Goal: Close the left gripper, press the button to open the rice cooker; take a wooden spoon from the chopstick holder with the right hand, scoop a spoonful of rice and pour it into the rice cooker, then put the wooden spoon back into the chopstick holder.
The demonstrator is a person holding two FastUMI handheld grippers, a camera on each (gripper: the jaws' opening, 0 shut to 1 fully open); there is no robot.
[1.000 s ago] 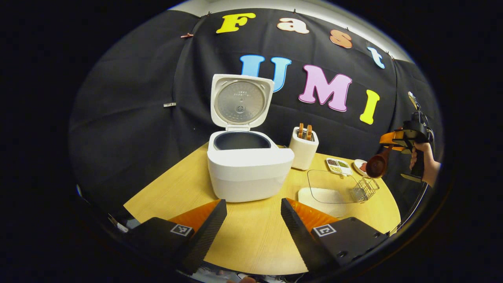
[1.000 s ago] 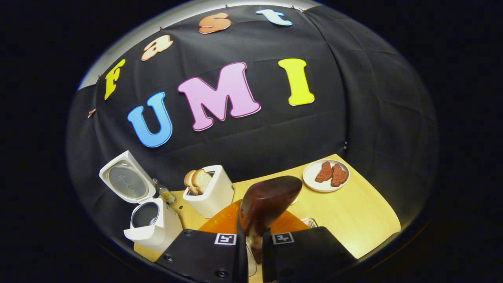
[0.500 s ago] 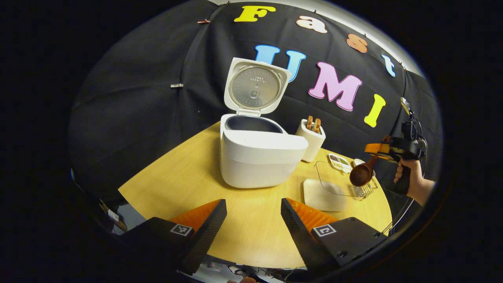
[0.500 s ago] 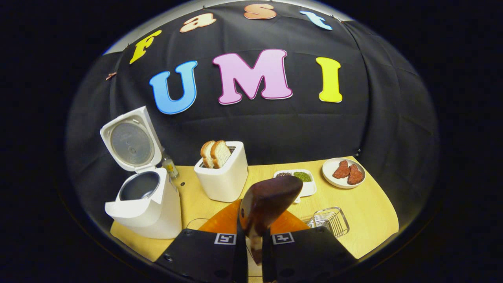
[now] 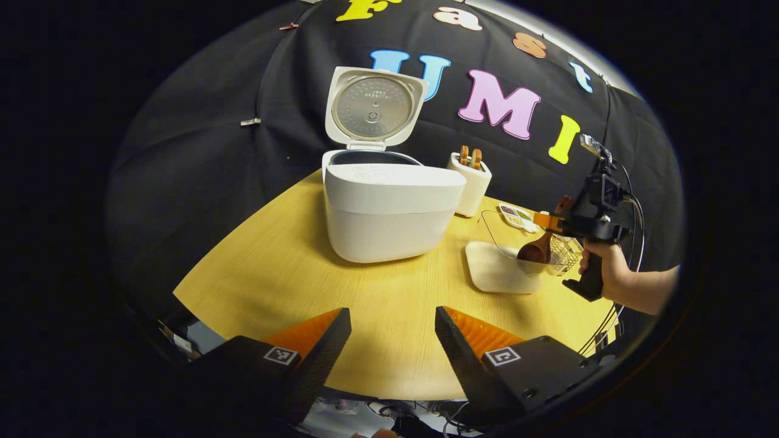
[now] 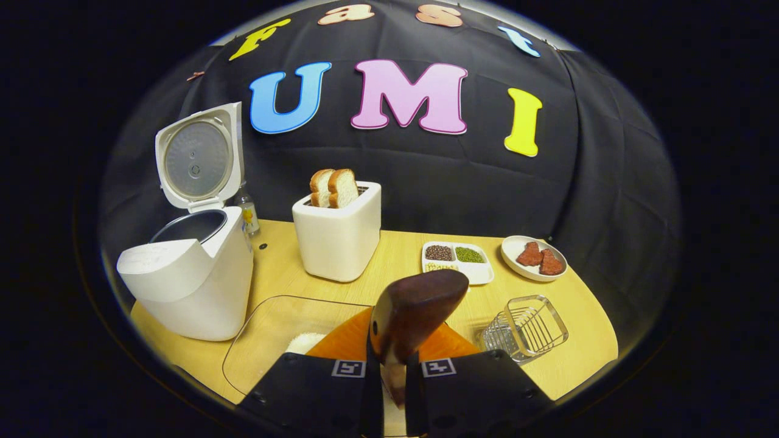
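Note:
The white rice cooker [image 5: 389, 210] stands on the wooden table with its lid [image 5: 372, 106] swung up; its dark inner pot [image 6: 185, 226] is uncovered. My left gripper [image 5: 392, 316] hangs open over the table's near edge, well short of the cooker. My right gripper [image 6: 392, 371] is shut on the handle of the dark wooden spoon [image 6: 417, 310], whose bowl points forward. In the left gripper view the spoon's bowl [image 5: 535, 251] dips at the glass rice container [image 5: 496, 271], with the right gripper [image 5: 584, 222] held by a hand. The wire chopstick holder [image 6: 526, 328] stands to the right.
A white toaster [image 6: 338, 234] with two bread slices stands behind the rice container [image 6: 268, 340]. A divided dish of beans [image 6: 456, 258] and a plate of meat [image 6: 534, 258] lie at the back right. A small bottle [image 6: 246, 210] stands behind the cooker.
The right gripper has come down and to the left with the spoon, from above the chopstick holder to the glass container. The left gripper has sunk lower, still open.

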